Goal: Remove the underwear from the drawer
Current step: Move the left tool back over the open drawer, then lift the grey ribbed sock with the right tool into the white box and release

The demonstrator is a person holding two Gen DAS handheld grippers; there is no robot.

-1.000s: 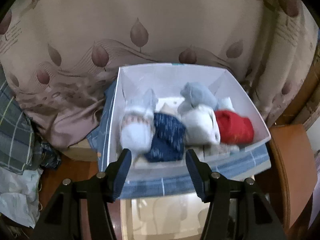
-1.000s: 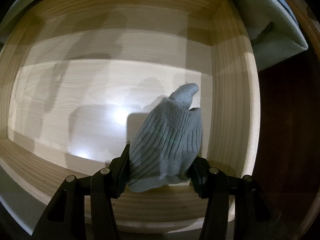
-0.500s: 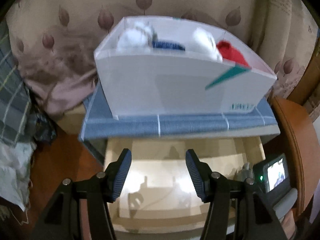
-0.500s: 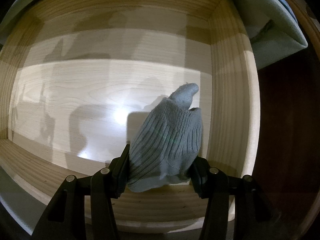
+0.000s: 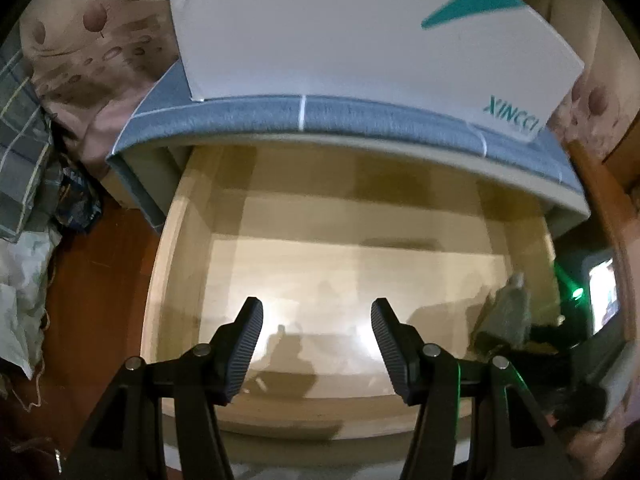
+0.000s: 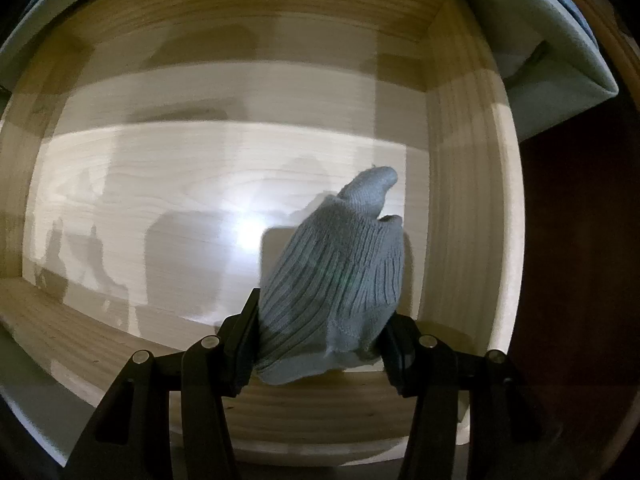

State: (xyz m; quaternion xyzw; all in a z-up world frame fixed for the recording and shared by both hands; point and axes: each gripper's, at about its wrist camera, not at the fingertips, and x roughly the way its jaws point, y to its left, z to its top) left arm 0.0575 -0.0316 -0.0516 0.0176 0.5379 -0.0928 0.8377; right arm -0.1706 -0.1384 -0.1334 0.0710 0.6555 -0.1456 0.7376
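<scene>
While the left gripper [image 5: 317,314] gapes empty, the right gripper [image 6: 320,320] clamps the grey underwear [image 6: 336,276].

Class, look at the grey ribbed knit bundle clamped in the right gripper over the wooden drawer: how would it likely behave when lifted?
The grey knit bundle is probably soft: it bulges past the right gripper. Its free tip would likely flop. Ribbed fabric probably resists slipping, and it looks light above the drawer.

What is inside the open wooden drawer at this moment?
Only one grey ribbed knitted garment, gripped between the right gripper's fingers near the right wall of the pale wooden drawer. The bottom is otherwise bare; the part under the garment is hidden.
</scene>
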